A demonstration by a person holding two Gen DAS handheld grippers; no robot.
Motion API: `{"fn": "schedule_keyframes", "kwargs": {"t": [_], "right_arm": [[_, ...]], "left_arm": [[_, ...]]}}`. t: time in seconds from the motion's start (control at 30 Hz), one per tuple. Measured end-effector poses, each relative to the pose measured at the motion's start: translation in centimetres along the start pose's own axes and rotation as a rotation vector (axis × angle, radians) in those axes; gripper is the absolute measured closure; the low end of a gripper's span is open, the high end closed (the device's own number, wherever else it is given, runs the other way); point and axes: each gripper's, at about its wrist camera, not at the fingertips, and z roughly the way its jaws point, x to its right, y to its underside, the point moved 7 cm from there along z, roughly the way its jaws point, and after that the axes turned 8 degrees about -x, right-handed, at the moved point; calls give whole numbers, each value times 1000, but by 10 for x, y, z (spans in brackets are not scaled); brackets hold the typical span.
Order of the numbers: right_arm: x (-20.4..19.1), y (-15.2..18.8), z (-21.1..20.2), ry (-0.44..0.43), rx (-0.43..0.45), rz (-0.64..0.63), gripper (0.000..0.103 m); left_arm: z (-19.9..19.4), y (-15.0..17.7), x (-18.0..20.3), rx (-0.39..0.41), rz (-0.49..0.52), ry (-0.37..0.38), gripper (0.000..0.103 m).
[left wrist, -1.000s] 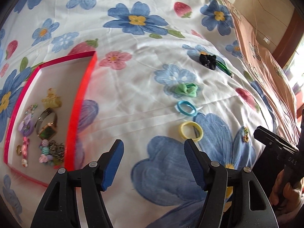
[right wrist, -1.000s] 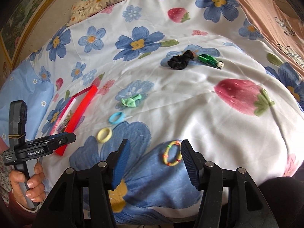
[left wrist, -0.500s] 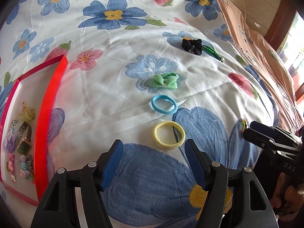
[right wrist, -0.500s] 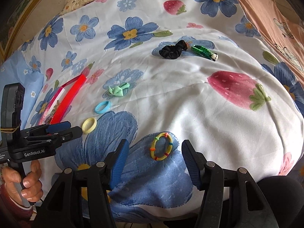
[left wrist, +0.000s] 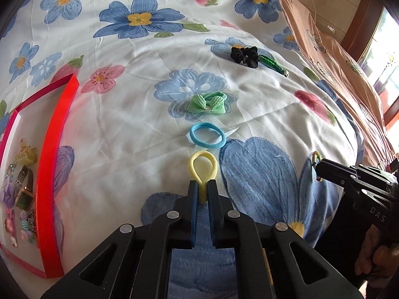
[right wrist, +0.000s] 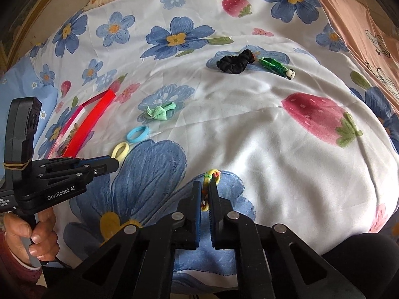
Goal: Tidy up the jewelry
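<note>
Now both claws have gone from apart to together, each clamped on a hair tie that a moment ago lay free on the bed between open fingers. The left claw [left wrist: 202, 191] pinches the near end of the yellow hair tie [left wrist: 203, 168], squeezing it into a teardrop loop that points toward twelve o'clock in the left wrist view. The right claw [right wrist: 205, 194] has shut on the multicoloured hair tie [right wrist: 210, 178], flattening it so only its far tip shows above the fingers. Just beyond the yellow tie, at twelve o'clock, lies the blue hair tie [left wrist: 207, 135], then the green bow [left wrist: 208, 103], and farther off at about one o'clock the black scrunchie [left wrist: 244, 54] touching the green braided clip [left wrist: 271, 63]. At nine o'clock in the left view sits the red tray [left wrist: 58, 134], already holding a watch [left wrist: 25, 191], a yellow claw clip [left wrist: 25, 153] and small beaded pieces. Both grasps look secure, so the likely next step is to lift and carry the two ties toward the tray; four pieces remain loose on the bedspread [left wrist: 124, 129], so the sorting seems roughly midway.
</note>
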Motion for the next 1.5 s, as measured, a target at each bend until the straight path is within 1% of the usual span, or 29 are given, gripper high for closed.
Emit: {"fn": "schedule_keyframes", "kwargs": {"t": [0.27,0.5,0.8,1.1,1.5], "right_arm": [[-24,-12,-2,-66,12,-28,99],[-64,-25,5,-146,4,-83,98],[-120,-35,17,-239,-23,-170,98],[-167,-40,27,-310,-46,-250,98],[-206,-41,37,-354,-72,-315,98]], "left_arm": [[-35,11,-24,56,-61,12,98],[-65,27,-56,95,-139,1,98],[-98,53,-97,132,-238,-33,98],[-116,72,-137,145,-331,-65,97],[-135,91,-173,165,-412,-106,97]]}}
